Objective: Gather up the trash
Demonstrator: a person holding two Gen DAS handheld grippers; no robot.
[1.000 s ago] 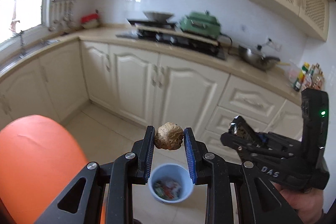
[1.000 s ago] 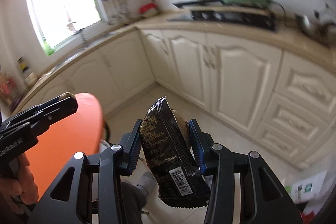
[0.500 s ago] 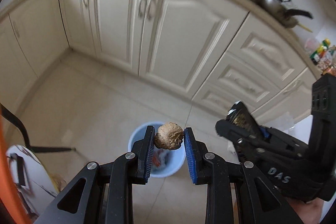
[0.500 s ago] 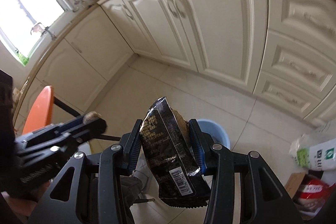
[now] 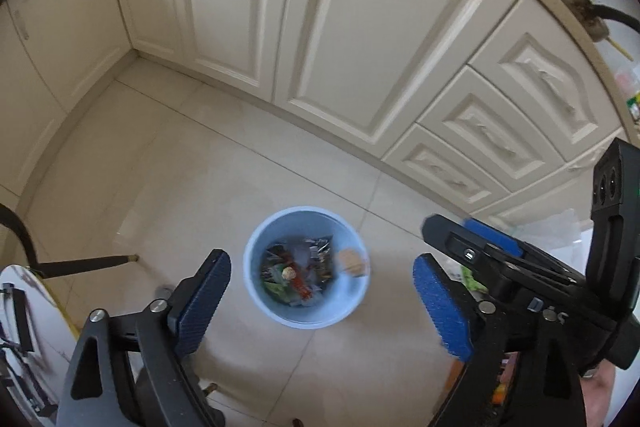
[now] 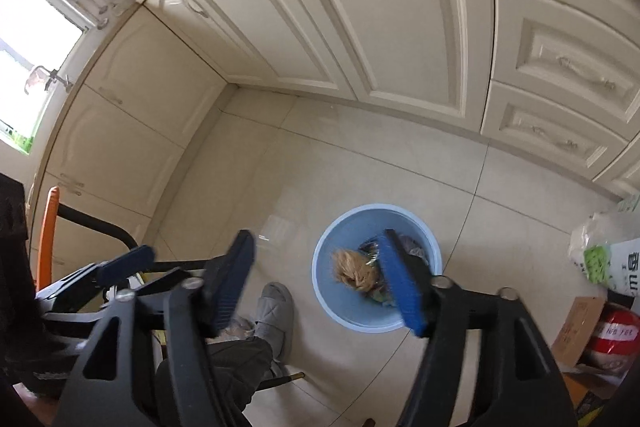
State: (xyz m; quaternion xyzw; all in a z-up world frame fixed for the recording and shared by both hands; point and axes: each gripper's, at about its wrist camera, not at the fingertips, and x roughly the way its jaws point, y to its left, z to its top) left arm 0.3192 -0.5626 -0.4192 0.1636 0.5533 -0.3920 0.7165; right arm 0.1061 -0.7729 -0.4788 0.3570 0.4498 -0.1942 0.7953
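Blue plastic bin (image 5: 306,315) on the tiled floor (image 5: 168,163), both claws wide open above it

Pale blue and round, the bin stands out on the floor tiles, apart from the foot of the cream cabinets (image 5: 360,27); wrappers and scraps (image 5: 294,267) lie inside it; a blurred brown lump (image 5: 352,262) shows just inside its rim in the left wrist view, and a blurred tan-brown piece (image 6: 354,269) shows over its mouth in the right wrist view; the left claw (image 5: 320,301) has just been opening, its blue pads spread with nothing between them; the right claw (image 6: 316,283) has likewise just been opening and grips nothing; a grey slipper (image 6: 274,311) rests on the floor just beside the bin.
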